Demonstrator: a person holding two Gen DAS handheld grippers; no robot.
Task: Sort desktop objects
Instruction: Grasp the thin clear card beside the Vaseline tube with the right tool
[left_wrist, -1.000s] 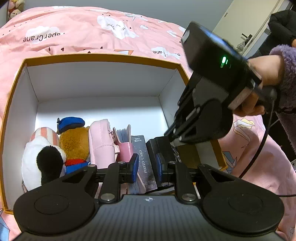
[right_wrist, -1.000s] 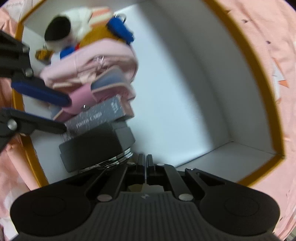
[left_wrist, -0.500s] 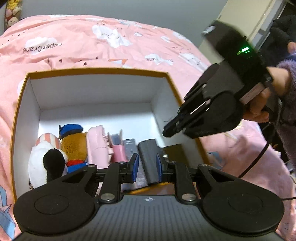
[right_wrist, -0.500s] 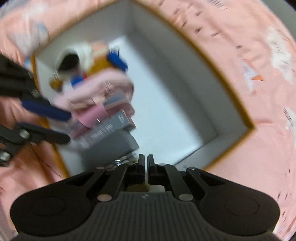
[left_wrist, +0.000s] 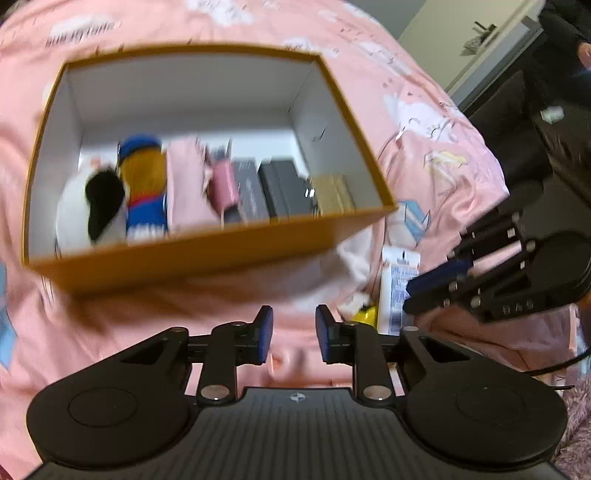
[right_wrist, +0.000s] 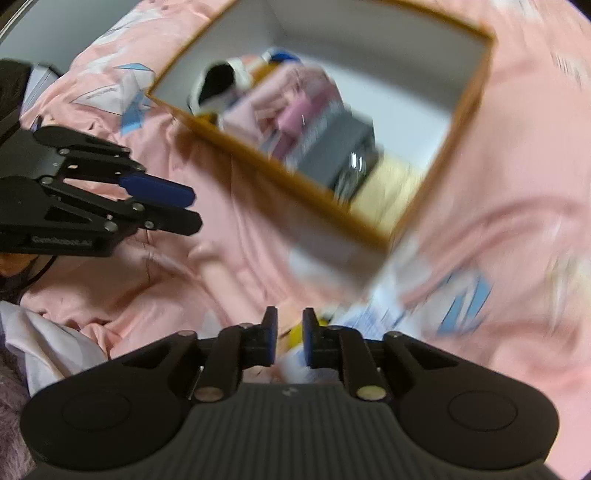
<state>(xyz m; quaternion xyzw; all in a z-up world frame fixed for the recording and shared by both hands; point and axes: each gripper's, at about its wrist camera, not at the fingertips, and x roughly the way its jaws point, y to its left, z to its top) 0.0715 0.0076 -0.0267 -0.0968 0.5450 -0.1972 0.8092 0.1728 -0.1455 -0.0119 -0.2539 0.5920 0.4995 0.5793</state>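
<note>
- Left gripper (left_wrist: 290, 334): jaws apart and opening, blue pads, nothing between them; only pink bedding shows thru the gap. Seen also in right wrist view (right_wrist: 177, 208) at 9 o'clock, empty.
- Right gripper (right_wrist: 289, 341): jaws apart w/ narrow gap, opening, nothing gripped; yellow item and white packet lie behind the gap, blurred. Seen in left wrist view (left_wrist: 428, 291) at 3 o'clock, over the bedding, clear of the box.
- White packet (left_wrist: 395, 291): flat, blue print, lying on the bed outside the box, just off its near right corner; near right gripper tips.
- Small yellow item (left_wrist: 364, 314): beside the packet's lower end, on the bed; kind cannot be told (blur).
- Box (left_wrist: 207, 254): open-top, orange-brown outside, white inside, sitting on the bed; 12 o'clock from left jaws, apart from both grippers. Right wrist view (right_wrist: 258, 162): 12–1 o'clock, tilted in frame, blurred.
- Box contents, packed in a row along near wall, left to right:
  - white/black plush (left_wrist: 92, 210)
  - brown plush w/ blue cap (left_wrist: 144, 177)
  - pink pouch (left_wrist: 184, 184)
  - small pink item (left_wrist: 223, 184)
  - grey card box (left_wrist: 253, 192)
  - black box (left_wrist: 284, 188)
  - tan/gold flat item (left_wrist: 334, 194) at right wall
- Back half of box floor: bare white.
- Bed cover (left_wrist: 424, 122): pink, cloud/paper-crane print, rumpled near the grippers.
- Person: purple fuzzy sleeve (right_wrist: 11, 435) at 8 o'clock in right wrist view.
</note>
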